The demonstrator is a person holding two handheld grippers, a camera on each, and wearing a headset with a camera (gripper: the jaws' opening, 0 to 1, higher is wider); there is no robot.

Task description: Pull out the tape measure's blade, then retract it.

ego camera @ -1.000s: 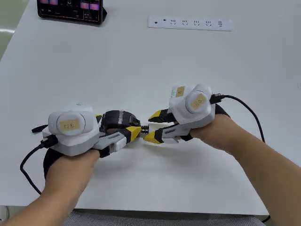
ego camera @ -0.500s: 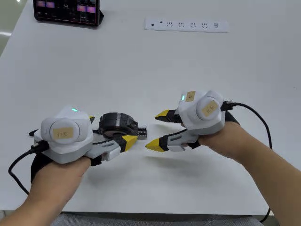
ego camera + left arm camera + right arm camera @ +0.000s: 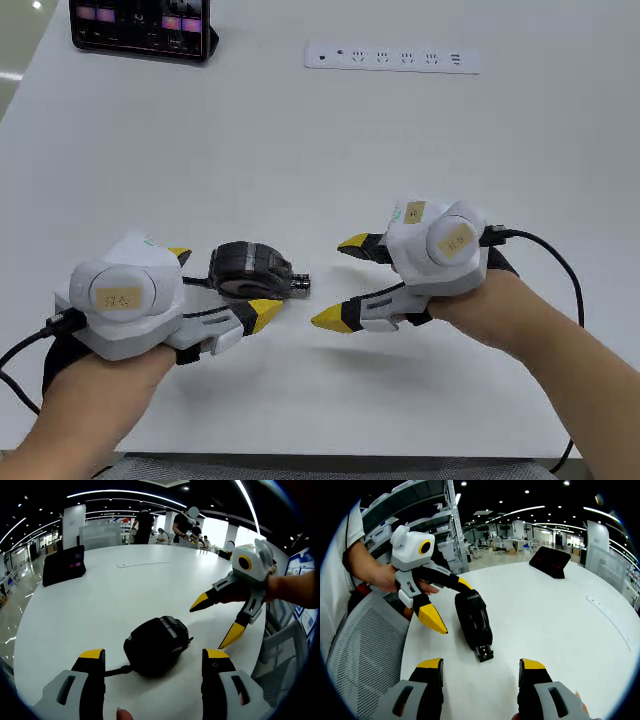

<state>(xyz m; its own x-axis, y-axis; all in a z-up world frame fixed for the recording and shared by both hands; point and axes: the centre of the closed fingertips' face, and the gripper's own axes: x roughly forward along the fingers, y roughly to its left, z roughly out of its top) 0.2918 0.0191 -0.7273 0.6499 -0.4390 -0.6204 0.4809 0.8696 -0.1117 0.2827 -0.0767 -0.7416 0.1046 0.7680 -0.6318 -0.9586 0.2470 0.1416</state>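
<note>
Open tabletop (image 3: 320,160) beyond tape measure (image 3: 249,269); power strip (image 3: 392,58), tablet (image 3: 140,22) well apart

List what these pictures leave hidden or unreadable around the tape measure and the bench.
Head view: the left side of the tape measure, hidden behind the left hand-held gripper.
Left gripper view: the end of the cord from the case, hidden behind a jaw.
Head view: the dark screen device, cut off by the top edge.
Right gripper view: any print on the blade tip, too small to read.
</note>
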